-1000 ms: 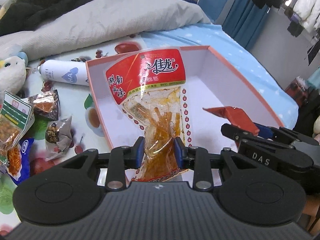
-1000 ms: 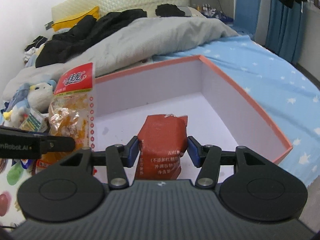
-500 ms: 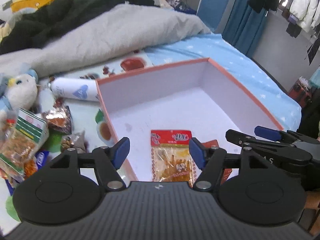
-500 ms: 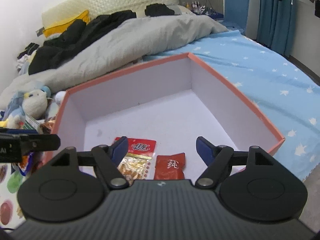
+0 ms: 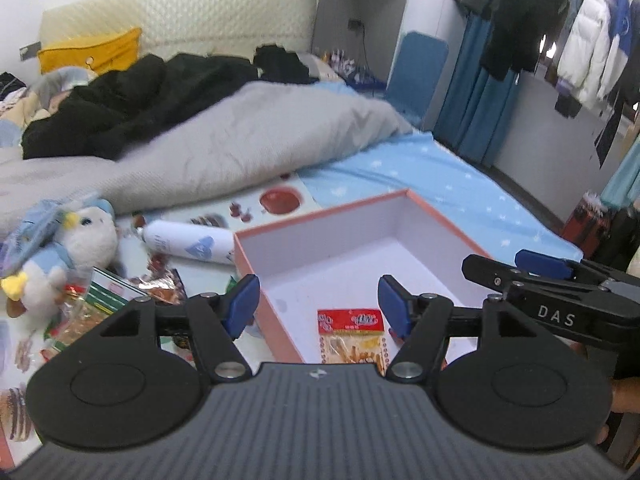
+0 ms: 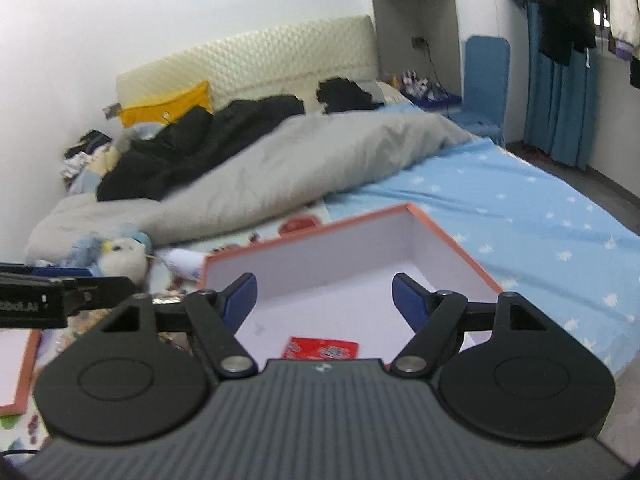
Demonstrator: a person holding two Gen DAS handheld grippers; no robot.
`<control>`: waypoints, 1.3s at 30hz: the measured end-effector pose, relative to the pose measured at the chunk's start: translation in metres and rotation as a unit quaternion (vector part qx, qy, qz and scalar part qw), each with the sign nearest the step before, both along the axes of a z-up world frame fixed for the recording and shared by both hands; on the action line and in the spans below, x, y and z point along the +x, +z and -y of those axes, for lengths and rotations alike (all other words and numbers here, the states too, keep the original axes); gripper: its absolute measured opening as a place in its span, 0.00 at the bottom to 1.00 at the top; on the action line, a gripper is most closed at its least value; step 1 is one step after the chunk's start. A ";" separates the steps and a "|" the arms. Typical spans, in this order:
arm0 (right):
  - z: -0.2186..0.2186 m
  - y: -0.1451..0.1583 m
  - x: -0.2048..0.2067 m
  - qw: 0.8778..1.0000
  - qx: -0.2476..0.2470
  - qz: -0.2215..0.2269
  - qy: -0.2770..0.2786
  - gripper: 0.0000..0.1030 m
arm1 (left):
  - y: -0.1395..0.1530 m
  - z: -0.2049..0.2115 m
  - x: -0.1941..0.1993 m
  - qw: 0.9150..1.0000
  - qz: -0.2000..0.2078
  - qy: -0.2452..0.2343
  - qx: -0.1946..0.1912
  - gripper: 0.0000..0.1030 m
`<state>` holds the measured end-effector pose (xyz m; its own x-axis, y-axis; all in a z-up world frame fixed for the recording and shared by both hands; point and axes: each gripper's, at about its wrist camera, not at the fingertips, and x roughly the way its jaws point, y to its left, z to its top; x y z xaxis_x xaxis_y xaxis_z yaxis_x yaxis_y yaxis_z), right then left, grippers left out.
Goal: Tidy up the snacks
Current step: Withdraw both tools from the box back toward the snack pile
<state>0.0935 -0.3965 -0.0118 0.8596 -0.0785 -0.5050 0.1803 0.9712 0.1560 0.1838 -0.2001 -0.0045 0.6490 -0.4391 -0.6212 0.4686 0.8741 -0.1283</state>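
The snack packet [image 5: 351, 336], clear-bodied with a red header band, lies flat on the floor of the pink-rimmed box [image 5: 444, 216] at its near edge; a sliver of a second, red packet [image 5: 394, 334] shows just to its right, largely hidden behind my left gripper's finger. My left gripper [image 5: 319, 304] hangs above the box's near edge with its blue pads spread wide and nothing between them; my right gripper [image 6: 324, 298] is likewise spread and empty over the same box, where only the red header of the packet shows at the near edge. Outside the box's left wall lie the loose snacks [image 5: 100, 304] yet to be gathered, next a white spray can [image 5: 188, 244] lying on its side, then a plush penguin [image 5: 68, 244], and beyond the box's far wall a grey duvet [image 5: 248, 148]. I judge the step in hand to be fetching the next packet: I would swing the left gripper over the left wall, come down on one packet's sealed edge, and close only when a single wrapper sits between the pads. Legible writing: "DAS" on the right gripper's body; the packet's header print is too small to read.
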 end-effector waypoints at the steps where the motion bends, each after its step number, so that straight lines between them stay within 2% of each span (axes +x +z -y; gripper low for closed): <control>1: -0.004 0.005 -0.003 1.000 0.000 0.007 0.004 0.74 | 0.005 -0.007 -0.004 1.000 0.004 0.003 -0.003 0.68; 8: -0.044 0.029 -0.014 0.998 -0.005 0.049 0.045 0.74 | 0.025 -0.060 -0.033 0.999 0.035 0.022 -0.018 0.69; 20: -0.119 0.022 -0.023 0.993 0.014 0.048 0.107 0.74 | 0.023 -0.159 -0.071 0.995 0.024 0.092 -0.009 0.69; 27: -0.150 0.009 -0.031 0.990 0.012 0.035 0.136 0.74 | 0.007 -0.198 -0.086 0.993 0.009 0.117 -0.011 0.68; 39: -0.187 -0.025 -0.050 0.988 -0.009 0.005 0.157 0.74 | -0.034 -0.219 -0.094 0.991 -0.014 0.129 -0.024 0.68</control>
<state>0.0434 -0.2096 -0.0371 0.8473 0.1842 -0.4981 -0.1316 0.9815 0.1392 0.0893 0.0191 -0.0383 0.7262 -0.2899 -0.6233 0.2259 0.9570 -0.1820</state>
